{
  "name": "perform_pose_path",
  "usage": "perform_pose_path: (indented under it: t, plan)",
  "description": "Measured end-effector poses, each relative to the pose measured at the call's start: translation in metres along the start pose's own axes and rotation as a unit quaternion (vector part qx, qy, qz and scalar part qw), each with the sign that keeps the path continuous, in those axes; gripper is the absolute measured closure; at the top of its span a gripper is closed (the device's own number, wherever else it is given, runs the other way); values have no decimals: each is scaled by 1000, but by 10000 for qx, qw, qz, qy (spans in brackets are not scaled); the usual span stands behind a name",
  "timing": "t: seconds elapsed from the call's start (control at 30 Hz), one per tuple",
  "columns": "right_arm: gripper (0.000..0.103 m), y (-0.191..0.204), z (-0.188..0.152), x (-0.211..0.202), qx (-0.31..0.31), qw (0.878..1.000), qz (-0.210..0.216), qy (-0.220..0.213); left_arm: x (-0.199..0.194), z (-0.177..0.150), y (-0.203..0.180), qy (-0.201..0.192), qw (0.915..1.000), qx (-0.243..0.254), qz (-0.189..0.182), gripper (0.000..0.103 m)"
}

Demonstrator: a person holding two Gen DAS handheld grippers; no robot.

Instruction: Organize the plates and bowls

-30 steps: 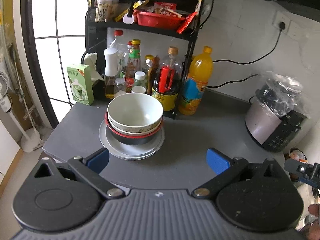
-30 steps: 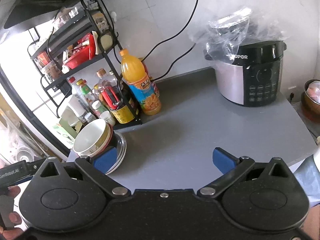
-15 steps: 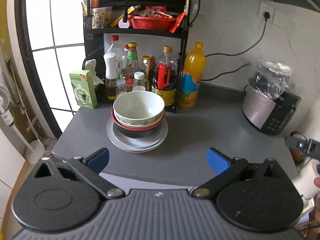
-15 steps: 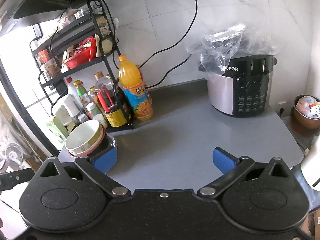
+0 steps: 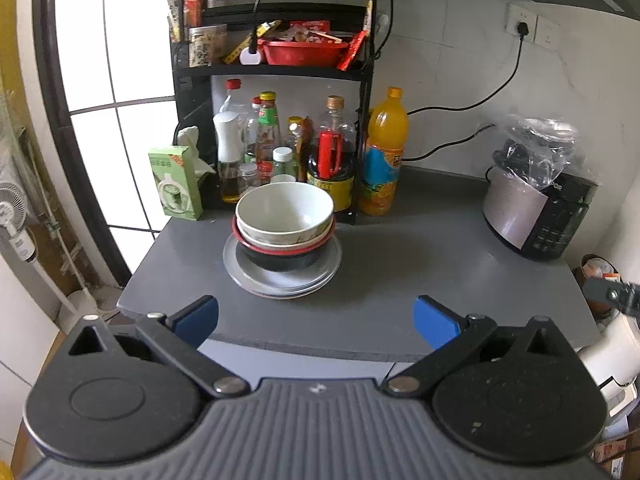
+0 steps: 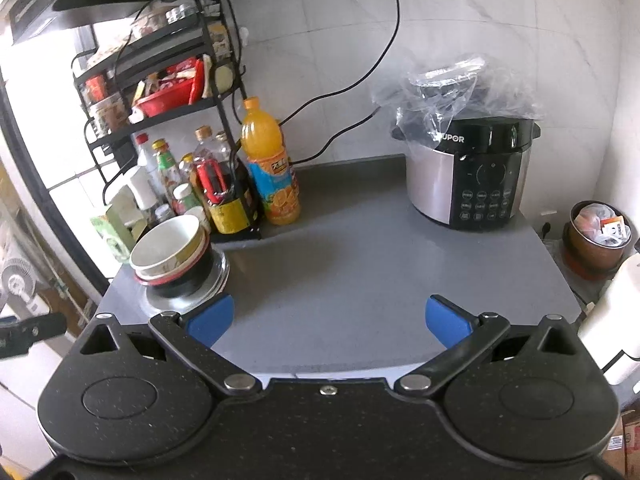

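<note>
Hovering off the near edge of the grey counter [image 5: 400, 264], both claws are spread wide and carry nothing. The left claw [image 5: 316, 322] faces the crockery stack almost head-on; the right claw [image 6: 328, 318] looks across the bare middle of the counter, with the stack at its far left.

The stack sits at the left part of the counter, just in front of the black condiment rack [image 5: 276, 80]. Order from the bottom: grey plates [image 5: 280, 280], largest and flat, so they make the base; a black bowl with a red rim [image 5: 280, 258] standing on them; a patterned bowl nested inside that; a white bowl [image 5: 285, 210] nested on top, mouth up. How many plates there are cannot be told. Largest below and smallest above keeps the pile steady and compact.

Judgement: the organizing looks complete or nearly so, since no loose plate or bowl shows anywhere else on the counter, and the claws stand clear of the pile.

Surroundings: an orange juice bottle [image 5: 382, 160] stands just right of the rack, near the stack but apart from it. The pressure cooker [image 6: 476, 176], draped in clear plastic, sits well apart at the far right. A green box [image 5: 174, 184] stands left of the rack. Any further reach toward the pile risks nudging the bottles close behind it.
</note>
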State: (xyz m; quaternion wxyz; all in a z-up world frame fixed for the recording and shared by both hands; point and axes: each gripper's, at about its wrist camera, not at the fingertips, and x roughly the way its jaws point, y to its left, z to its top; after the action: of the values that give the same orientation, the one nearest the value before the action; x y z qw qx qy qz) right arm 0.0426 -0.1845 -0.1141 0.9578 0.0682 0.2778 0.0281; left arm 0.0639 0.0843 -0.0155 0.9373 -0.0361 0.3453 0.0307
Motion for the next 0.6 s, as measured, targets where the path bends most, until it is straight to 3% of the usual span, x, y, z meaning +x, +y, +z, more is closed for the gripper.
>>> perform_pose_path:
  t: [0.3,0.43,0.6]
  plan:
    - [0,-1,-14,-12,-155,9995,-30,283,-23,-6,-11,15,10000,30,94,0]
    - [0,-3,-18,-16,-314,9990,-80,300,-25,-14,-28,15,9995,266,148,0]
    - [0,-9,-21,-23,-342,9990,-118,268,-26,-21,-45,134,9992,367,-13,0]
